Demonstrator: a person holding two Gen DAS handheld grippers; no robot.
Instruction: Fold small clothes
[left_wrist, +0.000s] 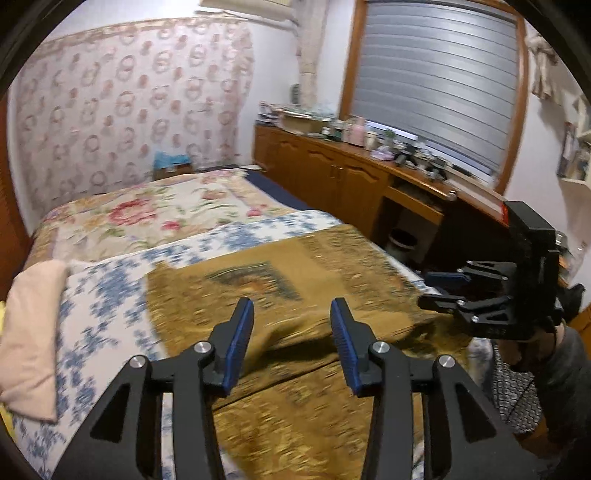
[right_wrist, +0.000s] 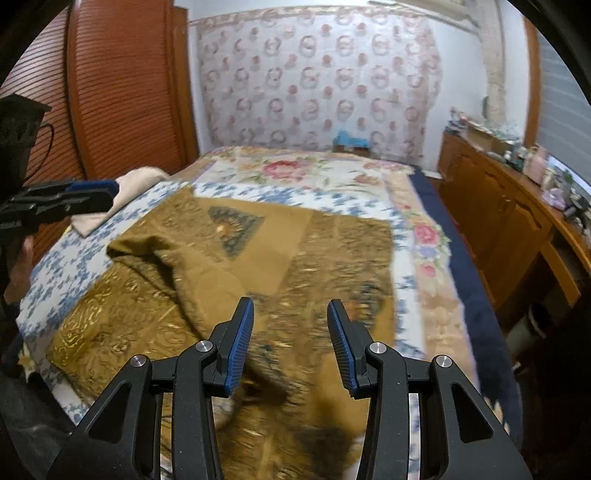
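A brown-gold patterned cloth (left_wrist: 258, 288) lies spread on the bed, partly folded over itself, with a raised fold near its left side in the right wrist view (right_wrist: 207, 258). My left gripper (left_wrist: 291, 325) is open and empty, hovering above the cloth's near fold. My right gripper (right_wrist: 290, 325) is open and empty above the cloth's near right part. The right gripper also shows in the left wrist view (left_wrist: 439, 291) at the right edge of the bed. The left gripper shows in the right wrist view (right_wrist: 92, 195) at the left.
The bed carries a blue-flowered white sheet (left_wrist: 99, 295) and a floral quilt (right_wrist: 295, 170). A folded pale pink cloth (left_wrist: 33, 332) lies at the bed's left. A wooden sideboard (left_wrist: 332, 173) with clutter runs along the right. A louvred wooden door (right_wrist: 122, 92) stands at the left.
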